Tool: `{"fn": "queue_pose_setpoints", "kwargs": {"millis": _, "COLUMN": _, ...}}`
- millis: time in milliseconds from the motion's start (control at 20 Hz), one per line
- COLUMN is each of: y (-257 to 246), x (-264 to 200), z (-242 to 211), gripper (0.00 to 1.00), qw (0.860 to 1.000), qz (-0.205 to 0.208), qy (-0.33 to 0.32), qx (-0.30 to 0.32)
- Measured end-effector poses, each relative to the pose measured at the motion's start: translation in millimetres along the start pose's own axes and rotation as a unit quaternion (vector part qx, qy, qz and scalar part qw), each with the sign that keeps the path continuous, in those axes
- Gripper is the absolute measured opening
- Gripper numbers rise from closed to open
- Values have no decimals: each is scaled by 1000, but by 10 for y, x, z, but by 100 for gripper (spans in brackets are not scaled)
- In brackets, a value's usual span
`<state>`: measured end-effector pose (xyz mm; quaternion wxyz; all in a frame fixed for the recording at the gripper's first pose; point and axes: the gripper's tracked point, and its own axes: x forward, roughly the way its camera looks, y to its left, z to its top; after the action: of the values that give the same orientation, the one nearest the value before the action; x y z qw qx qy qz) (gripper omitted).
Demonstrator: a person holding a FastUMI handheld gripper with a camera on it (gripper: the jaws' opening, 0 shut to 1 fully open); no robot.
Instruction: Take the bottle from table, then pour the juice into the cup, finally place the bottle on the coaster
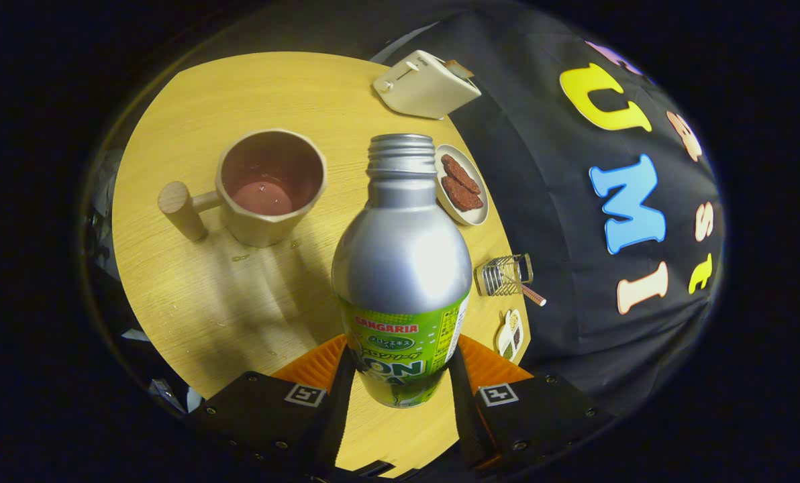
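Note:
A silver metal bottle (pixel 401 268) with a green label and an uncapped threaded neck stands upright between my fingers; my gripper (pixel 400 376) is shut on its lower body. The bottle appears lifted above the round wooden table (pixel 192 295). Beyond the fingers to the left sits a beige cup (pixel 272 184) with a wooden peg handle; reddish liquid lies in its bottom. A few drops dot the table near the cup. I cannot pick out a coaster.
A cream toaster (pixel 425 84) stands at the table's far edge. A small plate of brown cookies (pixel 462 184) lies behind the bottle's neck. A wire holder (pixel 504 275) and a small dish (pixel 510 333) sit near the table's right rim.

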<state>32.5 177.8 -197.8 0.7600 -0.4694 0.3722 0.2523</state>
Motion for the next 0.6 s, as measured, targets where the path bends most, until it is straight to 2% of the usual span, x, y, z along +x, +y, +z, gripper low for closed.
{"fn": "queue_pose_setpoints", "kwargs": {"millis": 250, "y": -120, "x": 60, "z": -53, "gripper": 68, "qw": 994, "qz": 13, "qy": -26, "qx": 109}}
{"fn": "queue_pose_setpoints", "kwargs": {"millis": 600, "y": -258, "x": 174, "z": -93, "gripper": 68, "qw": 971, "qz": 38, "qy": -59, "qx": 228}}
